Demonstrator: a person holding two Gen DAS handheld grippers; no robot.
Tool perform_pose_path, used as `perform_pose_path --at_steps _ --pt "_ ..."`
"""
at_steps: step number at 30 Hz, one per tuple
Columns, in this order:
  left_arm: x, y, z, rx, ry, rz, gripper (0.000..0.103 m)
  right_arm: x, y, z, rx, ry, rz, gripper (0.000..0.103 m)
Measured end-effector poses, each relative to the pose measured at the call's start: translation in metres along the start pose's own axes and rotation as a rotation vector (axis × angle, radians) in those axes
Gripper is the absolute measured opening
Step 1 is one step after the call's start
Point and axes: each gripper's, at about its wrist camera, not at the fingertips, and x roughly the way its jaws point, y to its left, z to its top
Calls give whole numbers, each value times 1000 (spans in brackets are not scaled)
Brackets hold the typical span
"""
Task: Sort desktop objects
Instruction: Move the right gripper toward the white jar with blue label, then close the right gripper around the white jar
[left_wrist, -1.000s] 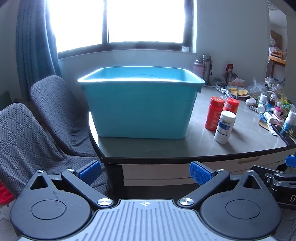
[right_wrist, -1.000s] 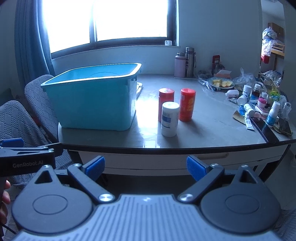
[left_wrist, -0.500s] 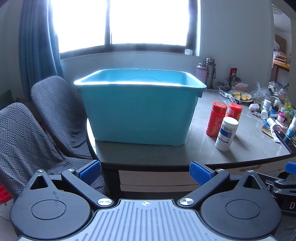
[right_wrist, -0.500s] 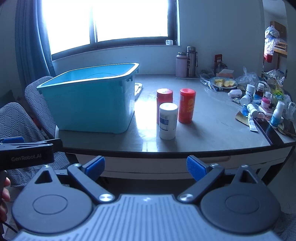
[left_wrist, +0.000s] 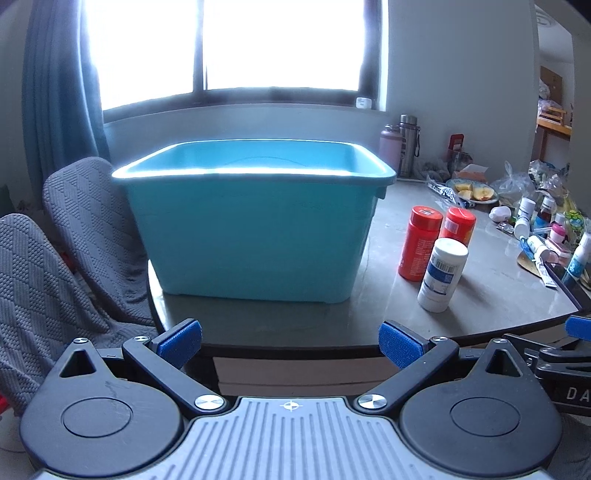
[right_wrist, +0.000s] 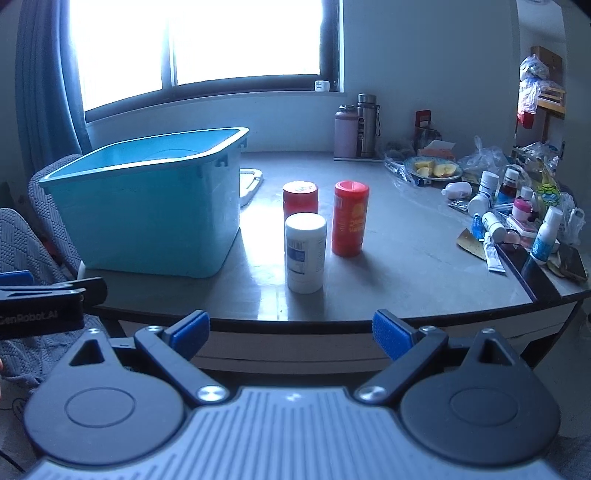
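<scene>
**Both claws spread and empty at the table's near edge**

The left gripper (left_wrist: 290, 341) hangs just short of the table (left_wrist: 480, 295), its blue-padded fingers spread wide with nothing between them. Off to its left stand two grey quilted chairs (left_wrist: 88, 225). Straight ahead of it, filling the span between the pads, sits the teal bin (left_wrist: 255, 236) on the tabletop, open side up. Ahead and to the right of this claw stands the white bottle (left_wrist: 441, 275), with a red bottle (left_wrist: 419, 243) just behind it and a second red bottle (left_wrist: 460, 227) farther back; all three are upright.

The right gripper (right_wrist: 291, 334) is likewise spread apart and holds nothing, hovering just off the table edge (right_wrist: 332, 325). To its left, the side of the other claw's body pokes into the frame. Ahead and left lies the teal bin (right_wrist: 147, 206), with a white lid-like piece (right_wrist: 251, 181) lying flat behind its far corner. Directly ahead, centred between the pads, stands the white bottle (right_wrist: 305, 253); one red bottle (right_wrist: 300, 199) is right behind it and the taller-looking red bottle (right_wrist: 350, 218) is just to its right, apart from it. Far ahead by the wall stand two flasks (right_wrist: 356, 125). Ahead and to the right lie a plate of cut fruit (right_wrist: 432, 170) and a heap of small bottles and tubes (right_wrist: 517, 214).
</scene>
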Motion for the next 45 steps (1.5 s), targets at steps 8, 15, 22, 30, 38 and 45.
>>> perform_pose_path --at_steps 8,15,22,30,38,45 --pt "20 -7 7 -5 -2 -4 103 22 -10 9 5 -21 12 95" --pt "38 -12 14 -13 5 -1 103 47 -18 18 4 -14 20 95" --pt "54 -20 21 -7 0 3 103 75 -26 25 -7 -5 27 95" --pt "67 -27 28 1 -7 15 103 110 -33 31 -22 2 38 95" --pt "72 -27 31 -11 11 52 103 144 -30 35 -50 -10 54 95" --pt "72 -27 32 -12 14 72 103 173 -21 39 -79 -17 54 48"
